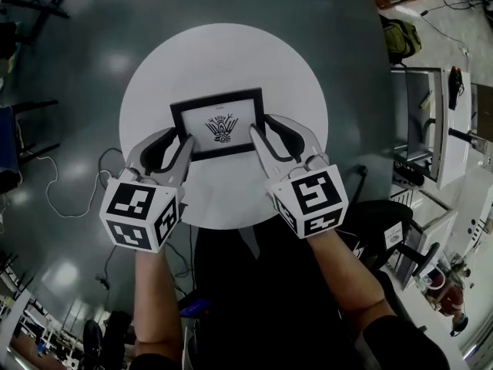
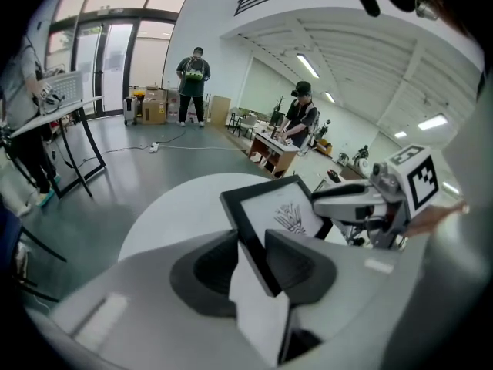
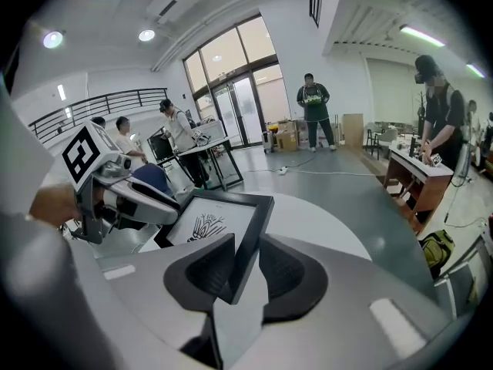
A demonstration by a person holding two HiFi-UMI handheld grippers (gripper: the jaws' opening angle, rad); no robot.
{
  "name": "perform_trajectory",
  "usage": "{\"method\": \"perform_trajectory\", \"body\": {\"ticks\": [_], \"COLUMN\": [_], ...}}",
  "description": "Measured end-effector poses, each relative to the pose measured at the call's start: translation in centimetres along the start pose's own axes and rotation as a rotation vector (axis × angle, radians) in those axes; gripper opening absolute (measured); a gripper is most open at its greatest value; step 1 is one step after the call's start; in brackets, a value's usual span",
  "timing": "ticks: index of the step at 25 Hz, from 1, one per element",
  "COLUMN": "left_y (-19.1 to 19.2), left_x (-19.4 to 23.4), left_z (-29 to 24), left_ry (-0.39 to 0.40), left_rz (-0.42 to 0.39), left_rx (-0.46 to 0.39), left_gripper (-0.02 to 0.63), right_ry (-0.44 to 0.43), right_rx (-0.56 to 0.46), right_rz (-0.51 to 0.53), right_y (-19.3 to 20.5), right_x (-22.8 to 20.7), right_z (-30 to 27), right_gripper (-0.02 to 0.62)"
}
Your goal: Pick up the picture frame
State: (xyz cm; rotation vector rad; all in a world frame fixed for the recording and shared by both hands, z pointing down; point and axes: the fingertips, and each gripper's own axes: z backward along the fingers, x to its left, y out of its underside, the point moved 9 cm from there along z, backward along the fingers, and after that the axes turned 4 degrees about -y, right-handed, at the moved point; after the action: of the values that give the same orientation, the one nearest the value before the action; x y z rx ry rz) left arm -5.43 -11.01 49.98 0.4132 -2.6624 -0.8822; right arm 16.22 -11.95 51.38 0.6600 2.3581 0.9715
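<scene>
The black picture frame [image 1: 219,123], with a white mat and a small plant drawing, hangs tilted a little above the round white table [image 1: 231,52]. My left gripper [image 1: 179,141] is shut on its left edge, and my right gripper [image 1: 262,139] is shut on its right edge. In the left gripper view the frame's [image 2: 277,210] edge runs between my left gripper's [image 2: 253,241] pads, with the right gripper [image 2: 347,205] clamped on the far side. The right gripper view shows the frame [image 3: 212,222] pinched by the right gripper [image 3: 245,247], and the left gripper [image 3: 131,200] holds the opposite edge.
A grey floor surrounds the table, with a white cable [image 1: 58,199] at the left. Desks and a monitor [image 1: 427,122] stand at the right, beside a black stool [image 1: 385,222] and a green bag [image 1: 400,37]. Several people [image 3: 312,102] stand further back in the room.
</scene>
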Motion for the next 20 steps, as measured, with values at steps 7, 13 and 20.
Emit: {"method": "perform_trajectory", "body": {"ticks": [7, 13, 20], "left_y": [-5.1, -9.7, -15.2], "left_x": [-0.4, -1.3, -2.7], "left_z": [5.0, 9.5, 14.7], "left_ry": [-0.041, -0.069, -0.092], "left_rz": [-0.016, -0.054, -0.086], "left_rx": [-0.099, -0.185, -0.289], "left_gripper": [0.106, 0.106, 0.103], "right_ry": [0.011, 0.031, 0.044], "right_rx": [-0.085, -0.168, -0.269], "right_rz": [0.055, 0.103, 0.160], "right_y": [-6.4, -11.9, -18.3], "right_x": [1.1, 2.1, 3.1], "right_z": [2.8, 6.0, 10.4], "right_gripper": [0.092, 0.084, 0.078]}}
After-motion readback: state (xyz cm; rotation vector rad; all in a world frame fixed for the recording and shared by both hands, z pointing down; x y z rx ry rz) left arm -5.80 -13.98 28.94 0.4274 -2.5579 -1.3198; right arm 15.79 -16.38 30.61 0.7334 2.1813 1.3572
